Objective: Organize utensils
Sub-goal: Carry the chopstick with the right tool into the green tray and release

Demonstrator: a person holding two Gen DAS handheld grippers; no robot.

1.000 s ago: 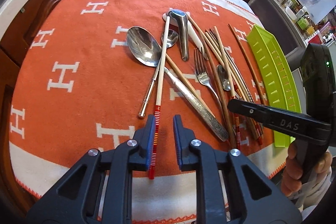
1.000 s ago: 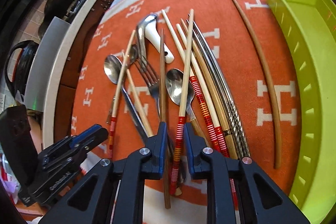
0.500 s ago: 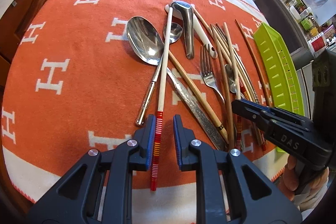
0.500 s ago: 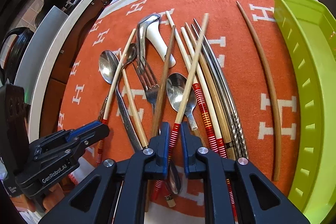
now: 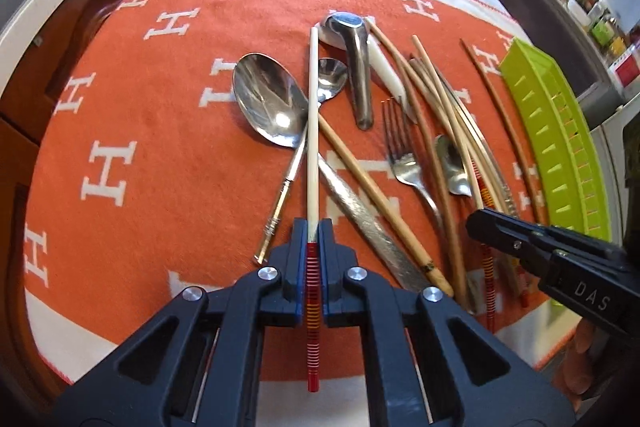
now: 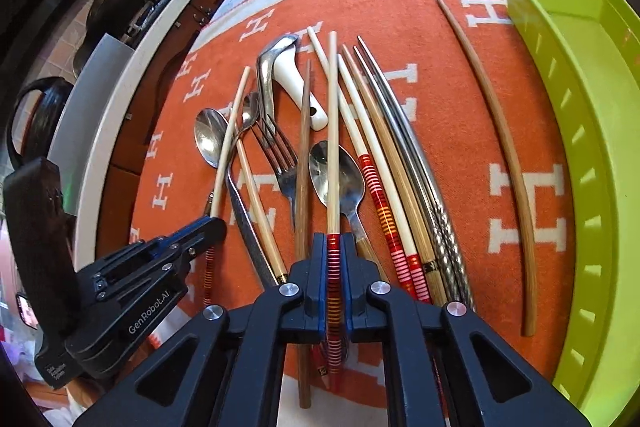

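Observation:
Utensils lie heaped on an orange cloth [image 5: 140,147]. My left gripper [image 5: 313,239] points steeply down; its jaws are closing and the pads press on the red-striped end of a cream chopstick [image 5: 312,131] that lies across a large spoon [image 5: 268,103]. My right gripper [image 6: 333,251] is closing the same way, pads pressed on a second striped cream chopstick [image 6: 333,131] lying over a small spoon [image 6: 340,175]. Each gripper shows in the other's view: the right gripper [image 5: 476,223] at the right, the left gripper [image 6: 216,227] at the left.
A lime green slotted tray [image 6: 580,107] stands along the cloth's right edge. A fork [image 5: 404,151], a steel ladle spoon [image 5: 356,67], a white ceramic spoon [image 6: 298,87], metal chopsticks [image 6: 420,179] and a curved brown chopstick [image 6: 500,147] lie around. Counter edge and cabinets lie beyond.
Both pairs of jaws have closed from a narrow gap onto their chopsticks. The left gripper slid forward along its chopstick. The right one's chopstick now points straight ahead between the fingers.

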